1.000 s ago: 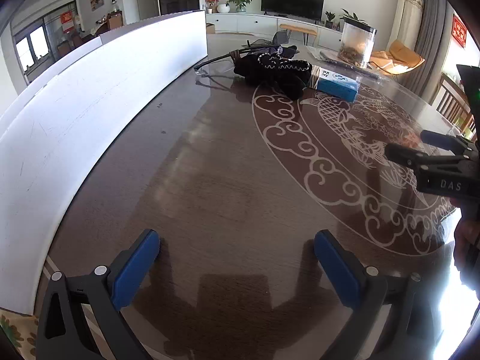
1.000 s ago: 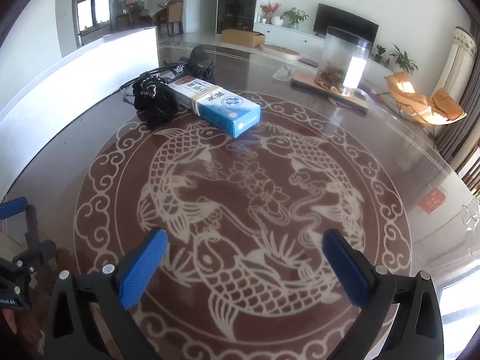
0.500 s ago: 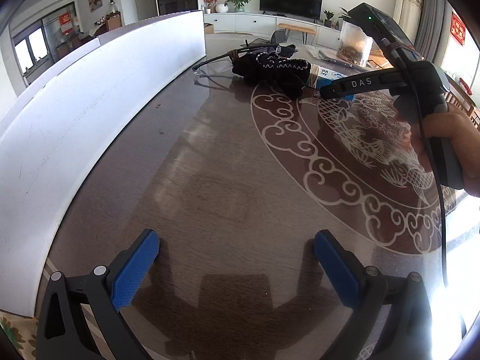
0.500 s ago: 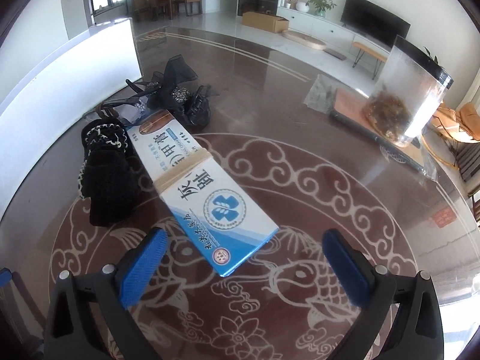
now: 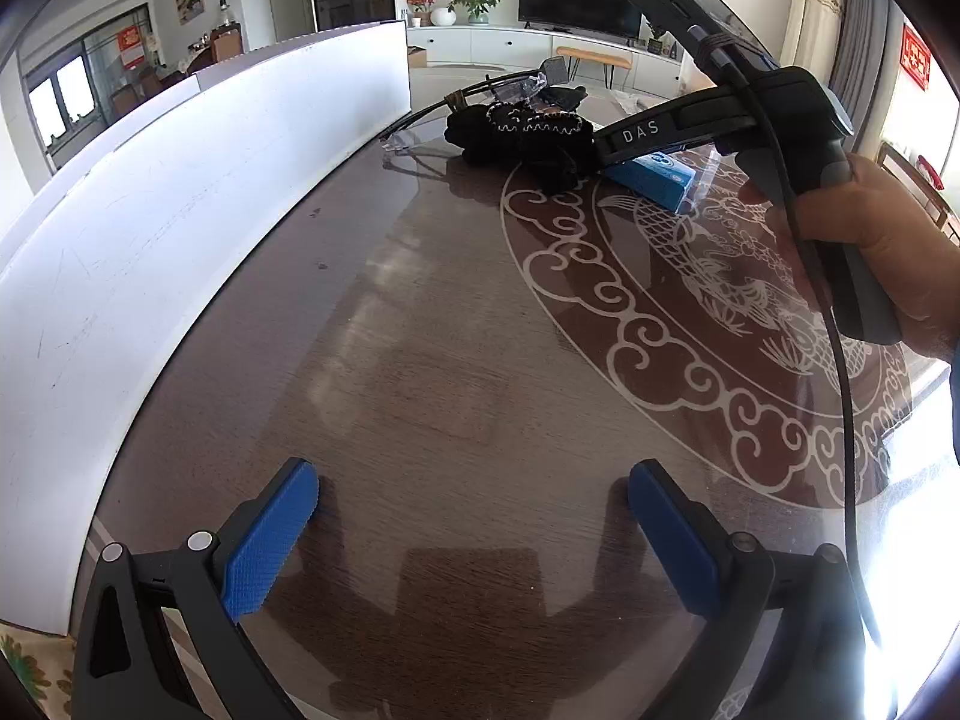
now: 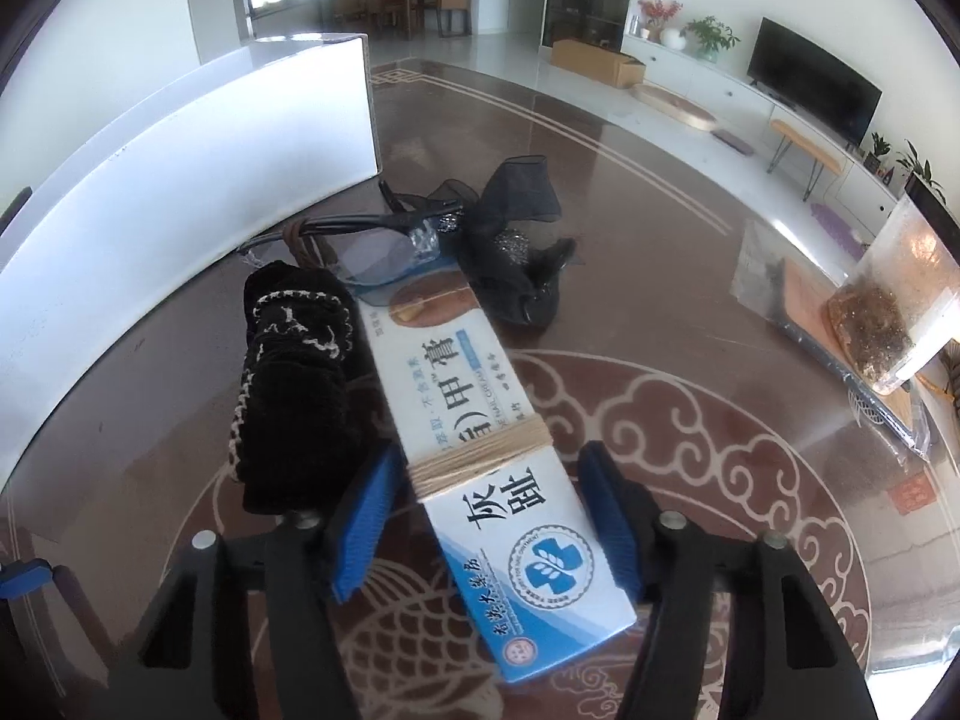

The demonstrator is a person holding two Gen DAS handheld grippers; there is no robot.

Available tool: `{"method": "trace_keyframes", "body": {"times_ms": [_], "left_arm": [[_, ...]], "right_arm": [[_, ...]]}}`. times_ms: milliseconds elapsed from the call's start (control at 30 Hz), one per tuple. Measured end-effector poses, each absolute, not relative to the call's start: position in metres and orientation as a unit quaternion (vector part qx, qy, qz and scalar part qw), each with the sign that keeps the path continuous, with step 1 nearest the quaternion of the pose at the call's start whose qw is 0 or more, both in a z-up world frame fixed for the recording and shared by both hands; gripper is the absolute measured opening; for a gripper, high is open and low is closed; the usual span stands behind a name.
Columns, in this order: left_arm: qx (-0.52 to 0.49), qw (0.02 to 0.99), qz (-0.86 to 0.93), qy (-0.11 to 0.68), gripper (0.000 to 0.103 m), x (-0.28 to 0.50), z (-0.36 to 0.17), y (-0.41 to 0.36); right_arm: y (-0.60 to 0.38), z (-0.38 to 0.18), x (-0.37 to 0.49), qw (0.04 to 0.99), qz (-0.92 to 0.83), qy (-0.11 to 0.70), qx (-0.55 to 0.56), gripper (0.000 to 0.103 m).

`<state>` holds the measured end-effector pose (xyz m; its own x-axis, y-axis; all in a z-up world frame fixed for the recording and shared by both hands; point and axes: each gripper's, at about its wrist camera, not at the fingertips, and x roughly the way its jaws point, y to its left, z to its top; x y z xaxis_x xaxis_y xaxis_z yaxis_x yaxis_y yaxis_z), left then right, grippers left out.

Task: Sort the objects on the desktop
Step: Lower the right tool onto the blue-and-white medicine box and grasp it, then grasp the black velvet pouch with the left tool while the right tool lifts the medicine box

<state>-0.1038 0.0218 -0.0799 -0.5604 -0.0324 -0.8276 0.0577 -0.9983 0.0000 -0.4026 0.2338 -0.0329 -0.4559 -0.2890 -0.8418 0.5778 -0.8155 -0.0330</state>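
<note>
Your right gripper (image 6: 486, 510) is closing around the ointment box (image 6: 480, 450), pads not visibly touching yet. Box lies at 12 o'clock beside the black knit pouch (image 6: 294, 384). Light, stiff, slick cardboard: pinch near the twine band. Left gripper (image 5: 474, 516) is spread, empty.

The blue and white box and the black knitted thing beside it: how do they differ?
The box is stiff, long and flat-sided, printed and tied with twine; the knitted piece is soft, lumpy and black with pale stitching. The right gripper is closing around the box, not the knit. Both lie on the table, side by side.
</note>
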Motion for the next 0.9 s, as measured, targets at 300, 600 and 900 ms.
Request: {"method": "trace_keyframes", "body": {"times_ms": [300,600,900], "left_arm": [[0.469,0.024,-0.883,0.013,0.103,-0.104,-0.080,0.024],[0.454,-0.029,-0.883,0.115,0.103,-0.109,-0.067,0.003],[0.474,0.055,-0.871,0.119,0.103,-0.237,-0.056,0.003]], "right_arm": [[0.226,-0.036,-0.345,0.343,-0.811,0.144,0.451,0.044],[0.298,-0.038,-0.269,0.255,-0.847,0.103,0.454,0.044],[0.339,-0.034,-0.201,0.221,-0.869,0.096,0.432,0.044]]}}
